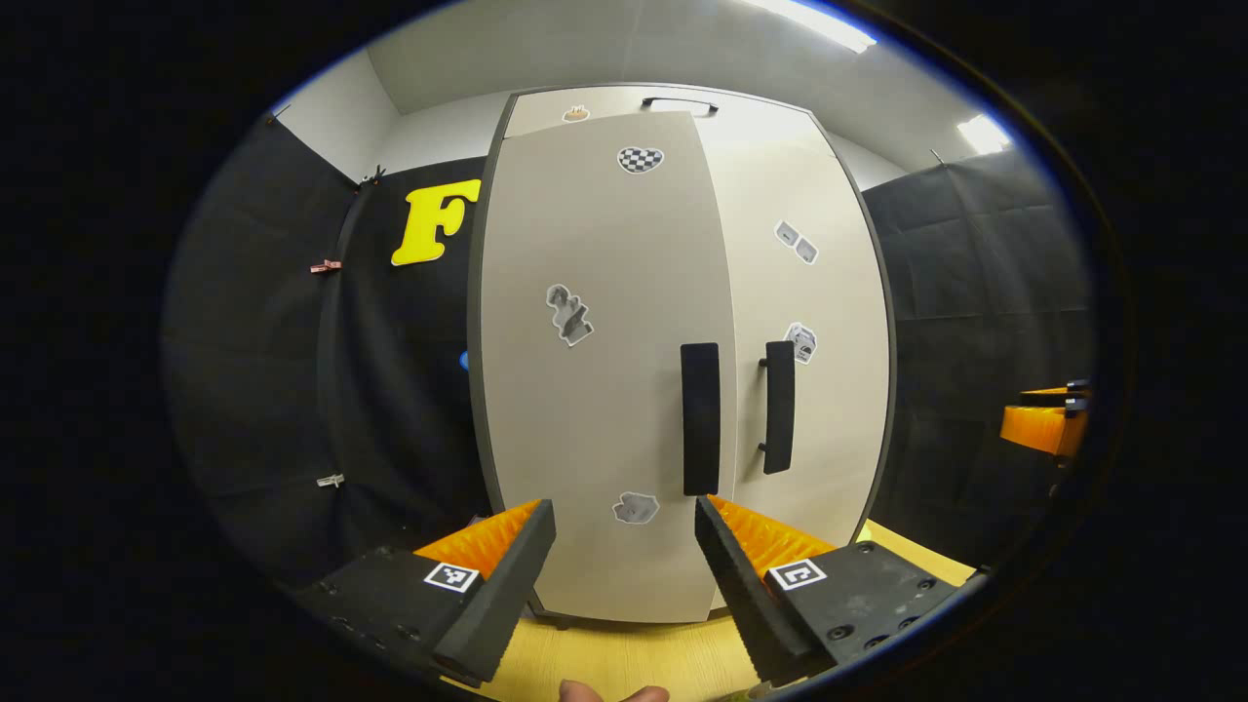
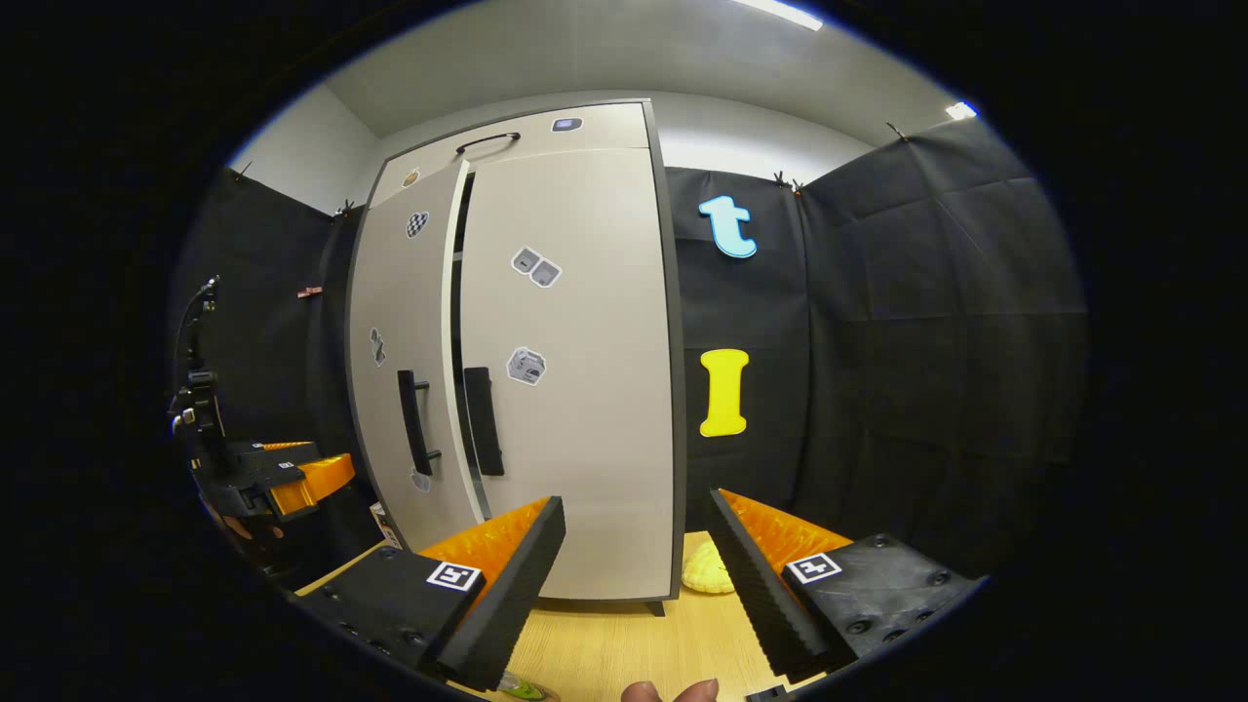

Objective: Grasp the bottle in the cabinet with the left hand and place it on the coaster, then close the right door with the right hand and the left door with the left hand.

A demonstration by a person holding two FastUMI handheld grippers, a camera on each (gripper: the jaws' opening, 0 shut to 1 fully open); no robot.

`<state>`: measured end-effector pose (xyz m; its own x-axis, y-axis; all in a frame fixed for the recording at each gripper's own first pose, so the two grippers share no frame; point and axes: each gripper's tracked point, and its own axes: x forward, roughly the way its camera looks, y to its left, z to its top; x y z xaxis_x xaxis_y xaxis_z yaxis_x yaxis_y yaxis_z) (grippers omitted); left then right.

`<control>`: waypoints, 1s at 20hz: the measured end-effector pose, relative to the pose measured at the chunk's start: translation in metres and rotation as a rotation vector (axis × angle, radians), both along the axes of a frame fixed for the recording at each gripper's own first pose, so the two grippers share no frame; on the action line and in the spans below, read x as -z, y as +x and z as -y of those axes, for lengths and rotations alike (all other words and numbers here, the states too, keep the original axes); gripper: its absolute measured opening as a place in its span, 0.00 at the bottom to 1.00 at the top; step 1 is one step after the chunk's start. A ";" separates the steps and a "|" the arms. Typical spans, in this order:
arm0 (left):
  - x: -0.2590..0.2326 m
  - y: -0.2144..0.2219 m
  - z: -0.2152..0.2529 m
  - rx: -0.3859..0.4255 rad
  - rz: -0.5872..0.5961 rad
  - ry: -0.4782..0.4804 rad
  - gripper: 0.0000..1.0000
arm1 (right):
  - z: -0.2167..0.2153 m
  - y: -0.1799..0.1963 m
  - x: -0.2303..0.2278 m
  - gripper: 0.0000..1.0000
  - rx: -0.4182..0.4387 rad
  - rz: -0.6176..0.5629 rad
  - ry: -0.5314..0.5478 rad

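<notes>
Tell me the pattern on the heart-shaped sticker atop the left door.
Black-and-white checkered heart-shaped sticker; clearest in left gripper view.

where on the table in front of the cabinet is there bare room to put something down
Bare wood lies between the cabinet foot and the open right gripper, and in the left gripper view between the left door and the open left gripper. It is tighter by the cabinet's right corner, where a pale yellow object sits on the table.

I am seeing matt, smooth beige doors on the cabinet (image 1: pixel 604 390), a pale wood-grain table (image 2: pixel 624 643), and ridged faces on my fingers (image 1: pixel 507 575).
</notes>
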<state>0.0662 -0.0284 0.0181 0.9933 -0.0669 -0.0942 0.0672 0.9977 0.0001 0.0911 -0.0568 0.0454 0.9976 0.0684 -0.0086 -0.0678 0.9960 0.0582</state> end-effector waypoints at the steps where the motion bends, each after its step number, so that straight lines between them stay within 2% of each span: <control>1: -0.001 -0.007 -0.001 0.000 -0.004 -0.003 0.92 | -0.005 0.001 -0.001 0.98 -0.008 -0.002 0.002; 12: -0.011 -0.056 0.003 0.022 0.003 -0.020 0.93 | -0.049 -0.004 -0.014 0.98 -0.067 0.038 -0.009; 20: -0.012 -0.072 0.005 0.032 0.010 -0.074 0.94 | -0.057 -0.015 -0.011 0.98 -0.078 0.049 -0.026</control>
